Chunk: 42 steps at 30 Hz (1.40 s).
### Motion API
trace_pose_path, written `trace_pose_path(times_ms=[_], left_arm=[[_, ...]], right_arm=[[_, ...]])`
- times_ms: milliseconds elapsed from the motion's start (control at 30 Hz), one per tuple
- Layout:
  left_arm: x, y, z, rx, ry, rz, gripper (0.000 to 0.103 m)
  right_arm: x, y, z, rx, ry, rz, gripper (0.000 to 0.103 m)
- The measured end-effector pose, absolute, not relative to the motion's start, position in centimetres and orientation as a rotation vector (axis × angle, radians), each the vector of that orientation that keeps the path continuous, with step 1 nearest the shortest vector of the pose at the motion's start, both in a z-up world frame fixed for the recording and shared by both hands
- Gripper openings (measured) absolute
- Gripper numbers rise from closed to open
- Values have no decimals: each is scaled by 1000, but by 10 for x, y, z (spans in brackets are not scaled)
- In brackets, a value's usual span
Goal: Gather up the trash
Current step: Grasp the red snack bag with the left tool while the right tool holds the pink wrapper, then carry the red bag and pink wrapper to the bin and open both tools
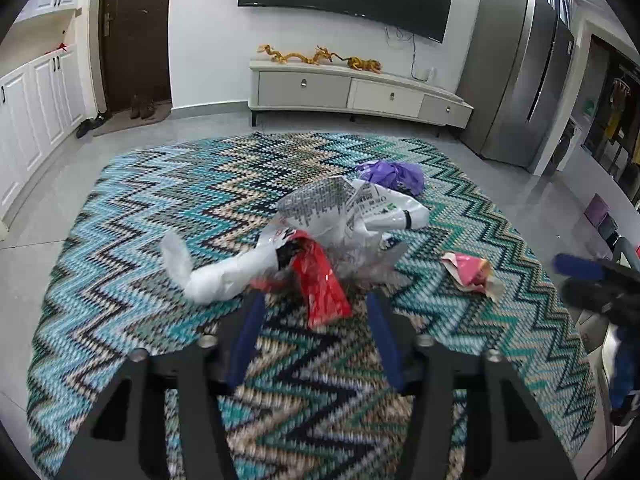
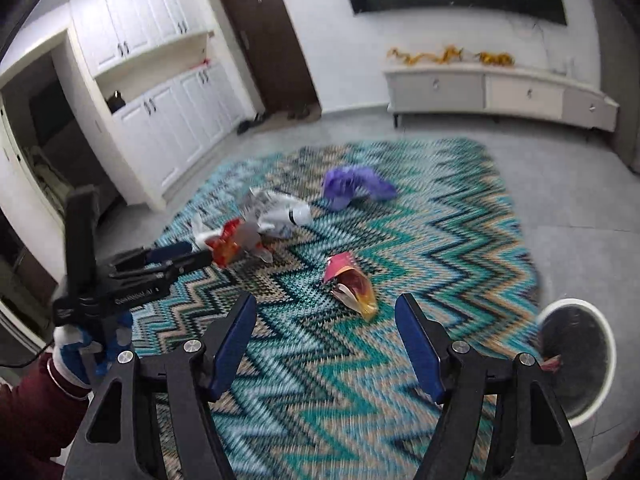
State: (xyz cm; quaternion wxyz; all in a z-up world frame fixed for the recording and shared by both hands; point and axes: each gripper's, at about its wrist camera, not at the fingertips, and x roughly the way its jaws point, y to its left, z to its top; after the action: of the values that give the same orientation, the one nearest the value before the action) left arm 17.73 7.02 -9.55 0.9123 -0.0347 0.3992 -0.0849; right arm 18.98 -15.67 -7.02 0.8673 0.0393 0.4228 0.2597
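Trash lies on a zigzag rug (image 1: 120, 240). A red wrapper (image 1: 322, 284) and a white plastic bag (image 1: 224, 276) lie with a printed white bag (image 1: 360, 208) in a pile. My left gripper (image 1: 316, 304) is open, its fingers either side of the red wrapper's near end. A pink and gold wrapper (image 1: 472, 274) lies to the right, and a purple bag (image 1: 394, 174) behind. My right gripper (image 2: 326, 312) is open and empty, just short of the pink wrapper (image 2: 352, 286). The left gripper (image 2: 188, 258) also shows in the right wrist view, at the red wrapper (image 2: 228, 246).
A round white bin (image 2: 610, 344) with a dark inside stands at the rug's right edge, something pink inside. A TV cabinet (image 1: 360, 92), a fridge (image 1: 520, 80) and white cupboards (image 1: 36, 108) line the walls. Grey tiled floor surrounds the rug.
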Motion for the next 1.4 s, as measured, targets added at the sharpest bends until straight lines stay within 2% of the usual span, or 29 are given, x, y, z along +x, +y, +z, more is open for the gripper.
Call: trace_pose_path(times_ms=[133, 200, 300, 333, 367, 433, 1100, 1400], left_arm=[[191, 70, -107, -71, 856, -190, 29], [193, 72, -112, -82, 872, -204, 14], [188, 75, -112, -105, 872, -227, 8], [185, 76, -111, -109, 871, -233, 8], [181, 77, -109, -108, 868, -238, 7], [171, 79, -104, -103, 857, -242, 5], [59, 116, -26, -202, 617, -282, 3], [75, 65, 14, -139, 586, -332, 3]], right_arm=[[216, -132, -93, 26, 921, 543, 71], [226, -125, -104, 11, 937, 530, 68], [237, -124, -117, 0, 970, 480, 53], [239, -126, -120, 11, 984, 463, 44], [242, -128, -124, 27, 995, 452, 40], [241, -132, -125, 59, 997, 452, 36], [106, -133, -24, 73, 831, 467, 35], [98, -212, 4, 192, 712, 410, 35]])
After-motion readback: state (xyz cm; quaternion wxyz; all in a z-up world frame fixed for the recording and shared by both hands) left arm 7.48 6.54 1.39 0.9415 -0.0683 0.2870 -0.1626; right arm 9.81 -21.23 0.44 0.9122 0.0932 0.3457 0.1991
